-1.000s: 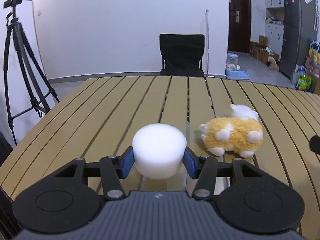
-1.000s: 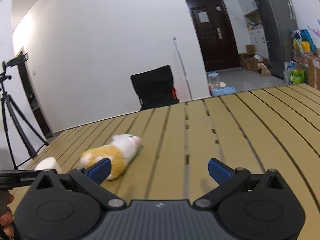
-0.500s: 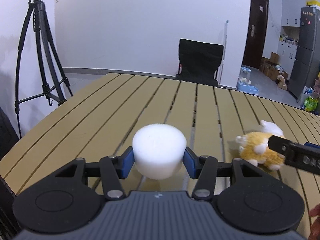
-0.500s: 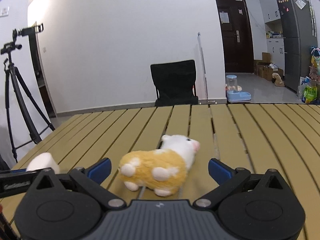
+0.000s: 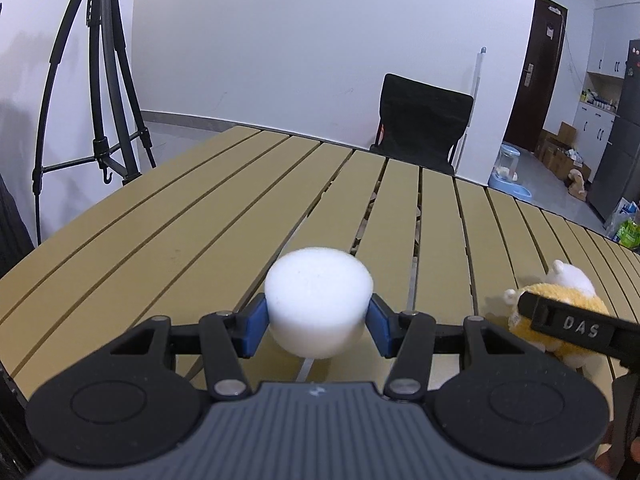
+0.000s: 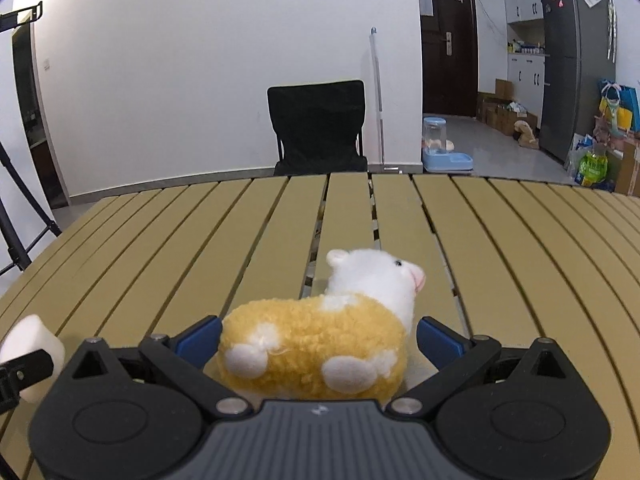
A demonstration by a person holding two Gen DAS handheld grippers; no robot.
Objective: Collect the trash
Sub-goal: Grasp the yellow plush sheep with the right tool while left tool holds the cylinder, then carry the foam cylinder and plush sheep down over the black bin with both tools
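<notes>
**Foam Puck Gripped as Second Tongs Straddle Plush Toy**

Above a slatted tan desk point(image 5: 168, 240), the left tongs point(image 5: 319, 322) are clamped on a white foam puck point(image 5: 319, 300), blue pads pressing both its sides. The right tongs point(image 6: 318, 338) stand apart around a yellow-and-white plush animal point(image 6: 320, 344) lying on the desk, pads just beside its flanks. A black chair point(image 6: 318, 124) stands behind.

Both wrist cameras face across the slatted table point(image 5: 248, 208), sharing the black chair point(image 6: 318, 124)

home dining area: slatted table point(image 6: 500, 240), fridge point(image 6: 576, 60), pet water feeder point(image 6: 440, 148), entry door point(image 6: 444, 36).
</notes>
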